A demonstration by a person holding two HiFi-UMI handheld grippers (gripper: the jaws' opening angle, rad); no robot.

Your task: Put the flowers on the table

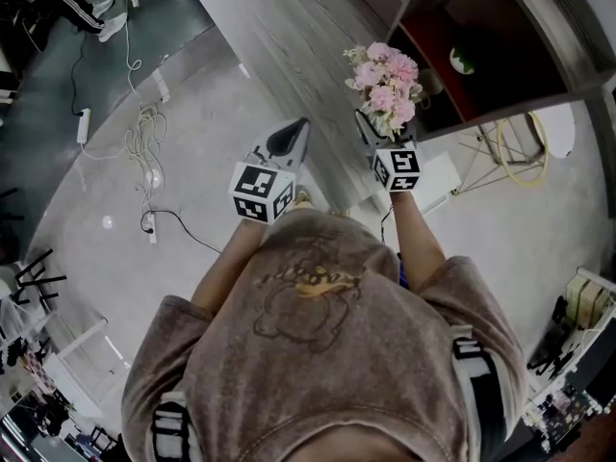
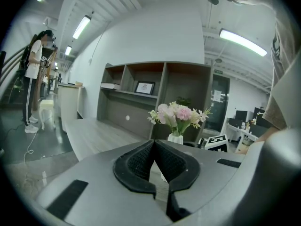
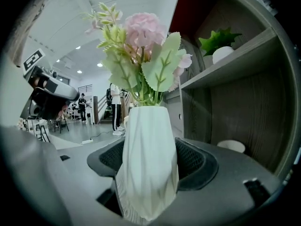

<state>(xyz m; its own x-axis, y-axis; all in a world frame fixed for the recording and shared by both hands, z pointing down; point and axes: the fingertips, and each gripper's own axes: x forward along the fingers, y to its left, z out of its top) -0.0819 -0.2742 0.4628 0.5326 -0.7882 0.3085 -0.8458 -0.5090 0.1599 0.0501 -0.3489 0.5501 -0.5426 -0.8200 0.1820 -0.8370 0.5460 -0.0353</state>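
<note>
Brown short-sleeved top (image 1: 318,373) — bear print (image 1: 306,301), striped straps (image 1: 169,429).

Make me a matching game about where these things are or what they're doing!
Things:
1. vase
2. left tongs
3. plant
4. cable

Place or state:
A. on the floor
B. shut, empty
C. in the right tongs
D. on the shelf

Pairs: 1-C, 2-B, 3-D, 4-A

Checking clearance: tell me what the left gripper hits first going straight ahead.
Likely the grey wooden shelf unit, past the pale wood-grain table; the white vase of pink flowers sits just right.
</note>
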